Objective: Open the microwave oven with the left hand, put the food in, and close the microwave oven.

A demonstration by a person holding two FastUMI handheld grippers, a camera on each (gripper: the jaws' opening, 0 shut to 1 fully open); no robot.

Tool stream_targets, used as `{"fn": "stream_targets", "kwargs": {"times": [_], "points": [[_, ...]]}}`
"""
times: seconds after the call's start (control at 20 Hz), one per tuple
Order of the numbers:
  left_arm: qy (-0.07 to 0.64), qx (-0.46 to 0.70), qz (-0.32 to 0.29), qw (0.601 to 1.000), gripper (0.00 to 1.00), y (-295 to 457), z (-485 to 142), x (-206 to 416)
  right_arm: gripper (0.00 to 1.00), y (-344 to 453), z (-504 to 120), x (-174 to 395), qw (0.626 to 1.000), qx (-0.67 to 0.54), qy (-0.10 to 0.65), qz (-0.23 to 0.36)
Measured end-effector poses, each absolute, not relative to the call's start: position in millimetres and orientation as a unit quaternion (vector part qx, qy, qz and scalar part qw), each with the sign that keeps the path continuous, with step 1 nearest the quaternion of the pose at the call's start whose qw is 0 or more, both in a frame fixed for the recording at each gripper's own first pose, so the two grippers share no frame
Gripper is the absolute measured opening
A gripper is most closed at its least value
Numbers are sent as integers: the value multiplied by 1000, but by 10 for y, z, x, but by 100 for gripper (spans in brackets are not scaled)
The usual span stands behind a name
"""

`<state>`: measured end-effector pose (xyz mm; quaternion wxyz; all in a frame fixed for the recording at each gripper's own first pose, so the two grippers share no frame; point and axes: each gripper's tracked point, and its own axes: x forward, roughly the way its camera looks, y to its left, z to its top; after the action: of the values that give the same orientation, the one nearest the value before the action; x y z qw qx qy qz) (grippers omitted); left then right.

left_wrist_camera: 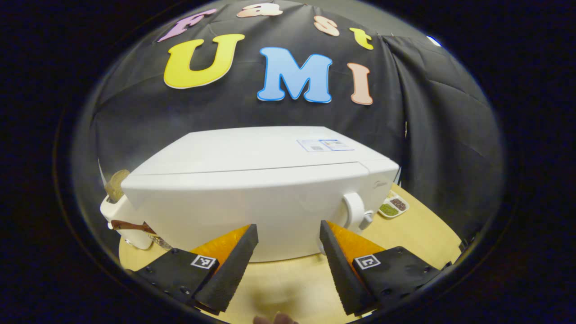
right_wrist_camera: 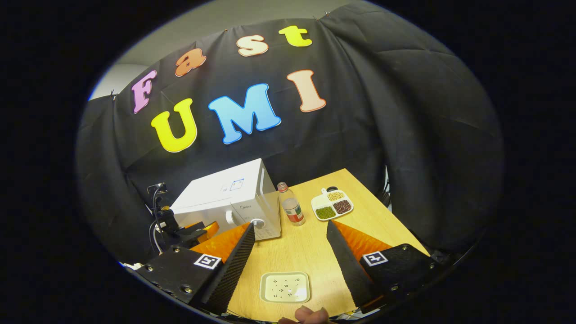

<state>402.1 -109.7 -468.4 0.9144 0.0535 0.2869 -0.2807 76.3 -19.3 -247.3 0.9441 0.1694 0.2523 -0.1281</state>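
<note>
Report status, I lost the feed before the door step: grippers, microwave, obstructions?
Left hand-held gripper open, facing the shut microwave. Right hand-held gripper open over the food dish. Bottle stands beside the microwave.

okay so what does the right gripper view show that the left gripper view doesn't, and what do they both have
Right gripper view alone: a small bottle beside the microwave, a shallow square dish lying between the open right gripper fingers, and the left gripper held at the microwave's front.

Left gripper view alone: a white appliance with a brown strap left of the microwave, and the open left gripper's own fingers close up.

Both: the white microwave, door shut, the divided tray of beans and the wooden table.
</note>
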Motion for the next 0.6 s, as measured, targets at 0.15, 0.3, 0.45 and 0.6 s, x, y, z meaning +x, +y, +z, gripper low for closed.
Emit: {"fn": "stream_targets", "kwargs": {"times": [0.15, 0.3, 0.45, 0.6], "points": [[239, 38, -303, 922, 96, -1228, -3879, 3521, 98, -327, -2139, 739, 957, 145, 219, -122], [170, 19, -311, 935, 91, -1246, -2899, 3063, 98, -372, -1844, 759, 968, 132, 190, -93], [119, 23, -293, 949, 99, -1159, -2084, 2650, 98, -408, -1580, 729, 975, 134, 169, -58], [81, 11, -266, 961, 95, -1140, -1380, 2252, 98, -518, -1337, 636, 980, 124, 154, -40]]}}
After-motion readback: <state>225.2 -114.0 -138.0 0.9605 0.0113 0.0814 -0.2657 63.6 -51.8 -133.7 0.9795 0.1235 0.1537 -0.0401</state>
